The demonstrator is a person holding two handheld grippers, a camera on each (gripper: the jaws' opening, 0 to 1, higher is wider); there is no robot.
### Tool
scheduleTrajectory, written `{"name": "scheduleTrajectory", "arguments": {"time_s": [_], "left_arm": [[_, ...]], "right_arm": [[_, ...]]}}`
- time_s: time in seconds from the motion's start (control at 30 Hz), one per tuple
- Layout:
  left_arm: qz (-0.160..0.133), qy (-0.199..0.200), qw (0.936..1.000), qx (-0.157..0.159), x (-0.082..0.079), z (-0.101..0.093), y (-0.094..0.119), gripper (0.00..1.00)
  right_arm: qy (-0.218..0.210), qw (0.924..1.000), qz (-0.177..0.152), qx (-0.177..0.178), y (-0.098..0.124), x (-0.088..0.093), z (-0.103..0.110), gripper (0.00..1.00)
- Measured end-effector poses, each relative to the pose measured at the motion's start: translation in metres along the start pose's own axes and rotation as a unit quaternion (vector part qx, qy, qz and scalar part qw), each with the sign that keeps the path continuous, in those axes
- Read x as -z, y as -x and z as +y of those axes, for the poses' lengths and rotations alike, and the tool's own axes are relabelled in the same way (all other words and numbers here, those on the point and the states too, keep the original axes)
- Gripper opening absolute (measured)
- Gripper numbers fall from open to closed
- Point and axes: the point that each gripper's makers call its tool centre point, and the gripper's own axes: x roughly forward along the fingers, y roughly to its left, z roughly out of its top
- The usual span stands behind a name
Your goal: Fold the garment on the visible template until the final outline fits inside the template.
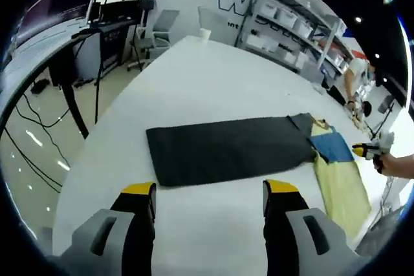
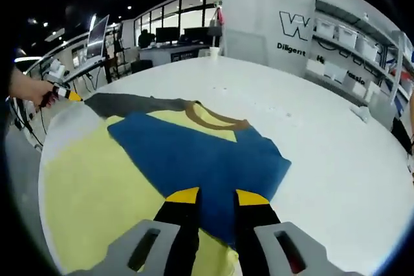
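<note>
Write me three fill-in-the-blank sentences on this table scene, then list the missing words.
1. The long mat on the white table is dark ____.
2. The garment is yellow with a ____ panel and a brown collar.
3. The left gripper hovers with its jaws ____ before the mat.

Missing words: grey; blue; open

- The left gripper (image 1: pixel 210 192) hovers over the white table (image 1: pixel 213 82), its yellow-tipped jaws wide apart and empty.
- Just beyond the jaws lies a dark mat (image 1: pixel 226 150), flat on the table.
- At the mat's right end lies a yellow and blue garment (image 1: pixel 339 172).
- The other gripper (image 1: pixel 369 151) reaches in at the right edge, near the garment.
- Shelves (image 1: pixel 304 30) stand behind the table.
</note>
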Motion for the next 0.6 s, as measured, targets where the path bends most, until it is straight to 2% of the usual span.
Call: {"name": "scheduleTrajectory", "arguments": {"time_s": [0.2, 0.43, 0.6], "left_arm": [[-0.004, 0.022, 0.9997, 0.0, 0.0, 0.002, -0.002, 0.62], [-0.004, 0.057, 0.9984, -0.001, 0.001, 0.007, -0.006, 0.55], [-0.002, 0.053, 0.9985, -0.01, 0.0, 0.01, -0.01, 0.5]], "right_arm": [[0.003, 0.9989, -0.017, -0.044, 0.004, -0.012, 0.018, 0.16], [0.01, 0.9966, -0.031, -0.075, 0.011, -0.021, 0.036, 0.18], [0.015, 0.9944, -0.043, -0.095, 0.018, -0.029, 0.048, 0.17]]}}
